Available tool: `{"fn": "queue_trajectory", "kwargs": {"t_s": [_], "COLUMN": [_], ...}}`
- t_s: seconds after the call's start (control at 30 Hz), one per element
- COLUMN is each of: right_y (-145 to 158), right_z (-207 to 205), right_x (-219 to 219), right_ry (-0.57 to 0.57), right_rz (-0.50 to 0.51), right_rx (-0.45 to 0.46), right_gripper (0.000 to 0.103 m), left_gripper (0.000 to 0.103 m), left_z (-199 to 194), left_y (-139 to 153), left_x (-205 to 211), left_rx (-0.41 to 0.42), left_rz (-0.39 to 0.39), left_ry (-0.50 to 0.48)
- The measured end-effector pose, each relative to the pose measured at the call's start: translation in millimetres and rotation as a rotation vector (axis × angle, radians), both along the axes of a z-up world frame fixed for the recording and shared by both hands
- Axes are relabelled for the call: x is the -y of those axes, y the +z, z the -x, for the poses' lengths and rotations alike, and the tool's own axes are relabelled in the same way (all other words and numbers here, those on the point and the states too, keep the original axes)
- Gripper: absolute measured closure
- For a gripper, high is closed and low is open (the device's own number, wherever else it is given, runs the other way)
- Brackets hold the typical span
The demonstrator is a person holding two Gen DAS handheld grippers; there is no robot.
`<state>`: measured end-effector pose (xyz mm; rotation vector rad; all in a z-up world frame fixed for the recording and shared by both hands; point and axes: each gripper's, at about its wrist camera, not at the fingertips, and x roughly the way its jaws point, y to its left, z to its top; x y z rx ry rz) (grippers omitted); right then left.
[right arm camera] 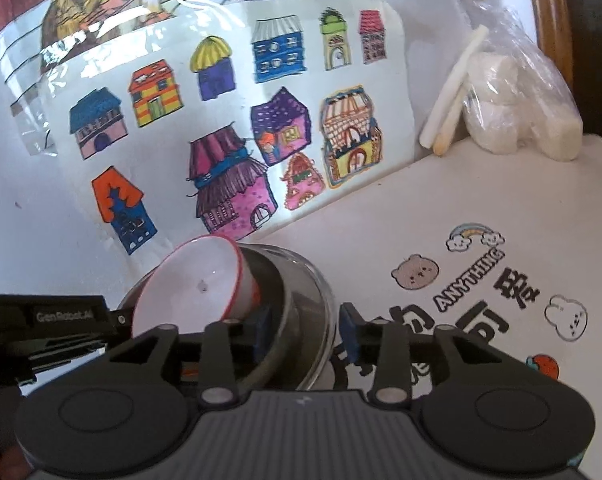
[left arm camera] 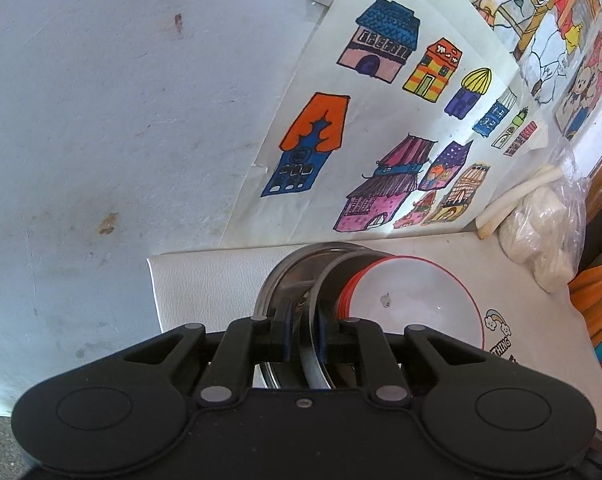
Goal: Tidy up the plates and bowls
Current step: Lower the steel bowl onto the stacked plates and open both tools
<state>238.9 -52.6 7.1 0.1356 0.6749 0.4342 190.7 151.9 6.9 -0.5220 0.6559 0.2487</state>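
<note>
On the desk, a white bowl leans tilted inside nested steel bowls. The left gripper pinches a steel rim with narrow fingers; the right gripper stands open, fingers straddling the rims without pressing.

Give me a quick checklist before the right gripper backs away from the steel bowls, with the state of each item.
1. Left gripper clamped on a steel bowl's rim: ok.
2. Right gripper released: ok, pads stand apart on either side of the steel bowls' walls.
3. White red-rimmed bowl seated flat: not ok, it leans tilted inside.
4. Steel bowls nested evenly: cannot tell.
5. White mat beside the stack free for withdrawal: ok.
</note>
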Motion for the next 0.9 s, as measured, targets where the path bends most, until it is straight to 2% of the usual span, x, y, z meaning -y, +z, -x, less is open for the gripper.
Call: {"fn": "queue_trajectory", "kwargs": {"t_s": [0.23, 0.5, 0.87, 0.9], "right_y": [0, -2, 1, 1], "right_z": [-1, 1, 10, 12], "right_x": [2, 11, 24, 25], "right_ry": [-0.019, -0.064, -0.079, -0.078], "right_rz": [-0.005, -0.017, -0.045, -0.048], "right_rx": [-0.011, -0.03, -0.032, -0.033], "right_gripper": [0.052, 0.033, 0.02, 0.019], "left_gripper": [0.087, 0.075, 0.071, 0.057], "left_z": [1, 6, 13, 15], "left_y": [0, 4, 6, 8], "left_x": [0, 0, 3, 3], "left_rx": [0.004, 0.026, 0.028, 0.03], "left_rz": [0.002, -0.01, -0.008, -0.017], "left_ry": [0.003, 0.017, 0.005, 0.014]}}
